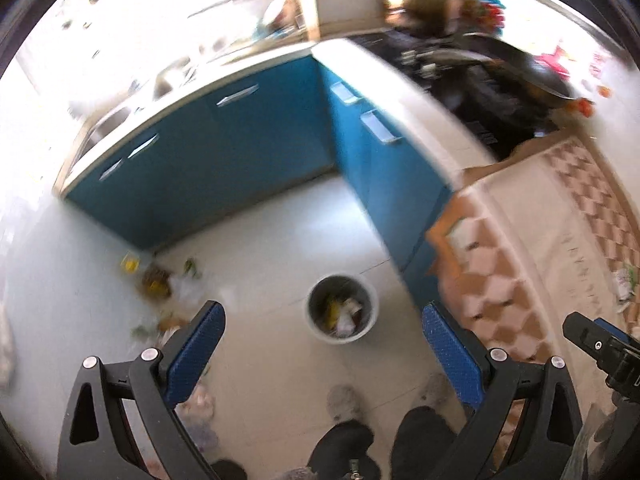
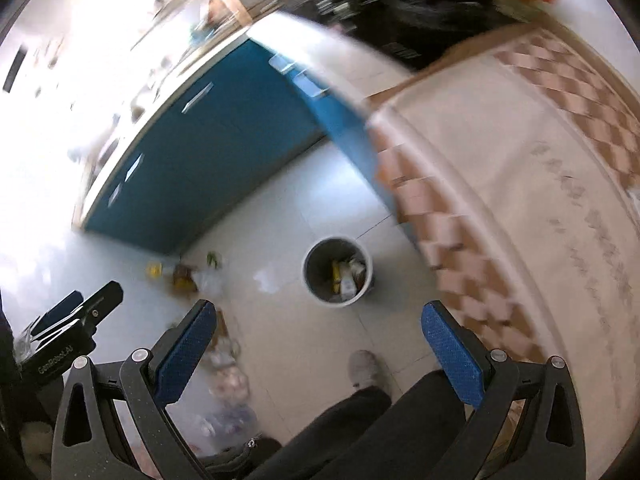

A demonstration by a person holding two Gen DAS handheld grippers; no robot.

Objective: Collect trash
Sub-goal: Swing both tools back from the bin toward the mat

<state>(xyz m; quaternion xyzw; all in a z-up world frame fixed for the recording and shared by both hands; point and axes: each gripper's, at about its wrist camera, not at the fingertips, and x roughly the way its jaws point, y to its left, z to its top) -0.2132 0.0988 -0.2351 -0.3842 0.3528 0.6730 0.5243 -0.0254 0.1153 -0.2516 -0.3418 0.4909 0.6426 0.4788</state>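
Both views blurred. Trash [image 1: 160,280] scattered on the floor [image 1: 260,240] at left by the blue cabinets [image 1: 208,152]; bin [image 1: 343,309] mid-floor, partly filled. Left tool [image 1: 324,344] wide, holding nothing. Right tool [image 2: 318,340] wide, holding nothing. Desk [image 2: 520,200] with checkered cloth at right.
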